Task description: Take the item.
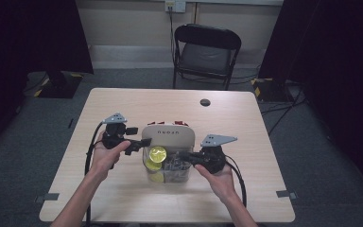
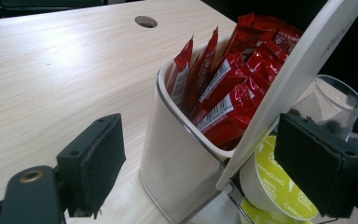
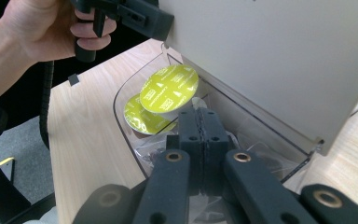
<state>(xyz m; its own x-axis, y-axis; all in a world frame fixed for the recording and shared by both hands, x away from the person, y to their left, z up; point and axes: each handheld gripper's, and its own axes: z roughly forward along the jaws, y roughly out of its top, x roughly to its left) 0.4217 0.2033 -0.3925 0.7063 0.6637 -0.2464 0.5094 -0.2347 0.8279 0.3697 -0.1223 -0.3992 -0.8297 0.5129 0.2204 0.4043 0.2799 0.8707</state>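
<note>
Honestly, my left gripper was spread wide at the cream plastic lid; my right gripper, clenched, needed slower dipping toward the yellow-green foil-topped capsules.

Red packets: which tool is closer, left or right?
Left. The left tool sits at the organizer's left side, open, beside the bin of red packets. The right tool is farther off, shut, down in the clear front compartment by the yellow capsules.
</note>
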